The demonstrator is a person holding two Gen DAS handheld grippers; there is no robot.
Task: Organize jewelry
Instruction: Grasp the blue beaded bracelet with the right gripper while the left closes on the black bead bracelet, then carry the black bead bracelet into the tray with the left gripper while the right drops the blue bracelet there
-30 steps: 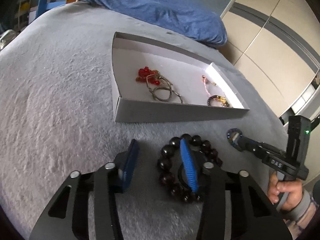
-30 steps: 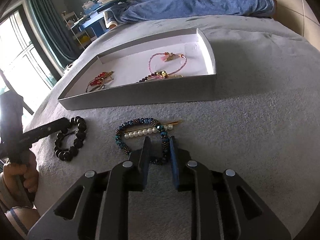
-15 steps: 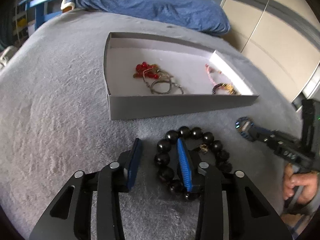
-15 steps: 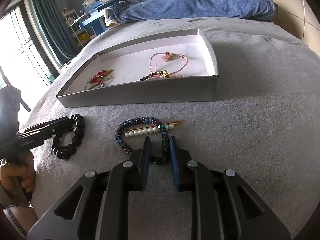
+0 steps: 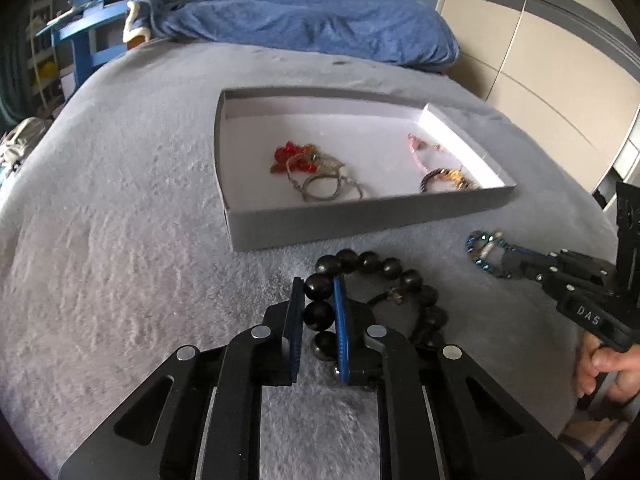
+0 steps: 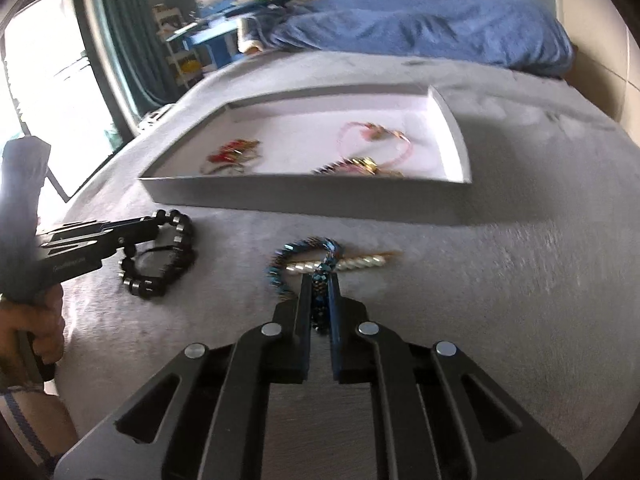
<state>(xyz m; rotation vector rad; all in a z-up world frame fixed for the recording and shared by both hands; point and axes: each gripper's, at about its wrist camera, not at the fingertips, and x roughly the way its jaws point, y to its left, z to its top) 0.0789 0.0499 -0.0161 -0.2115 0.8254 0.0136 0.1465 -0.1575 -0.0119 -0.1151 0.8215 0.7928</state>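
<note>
Item one: my left gripper (image 5: 318, 300), wide a second ago, is closing on the black bead bracelet (image 5: 384, 292) on the blanket. Item two: my right gripper (image 6: 320, 292), narrowed further, clamps the blue bead bracelet (image 6: 298, 258). Both ready for the tray (image 5: 360, 220).

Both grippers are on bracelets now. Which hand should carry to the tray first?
Probably right: the right gripper is shut on the blue beaded bracelet; the left gripper is closing around the black bead bracelet. Tray near both.
</note>
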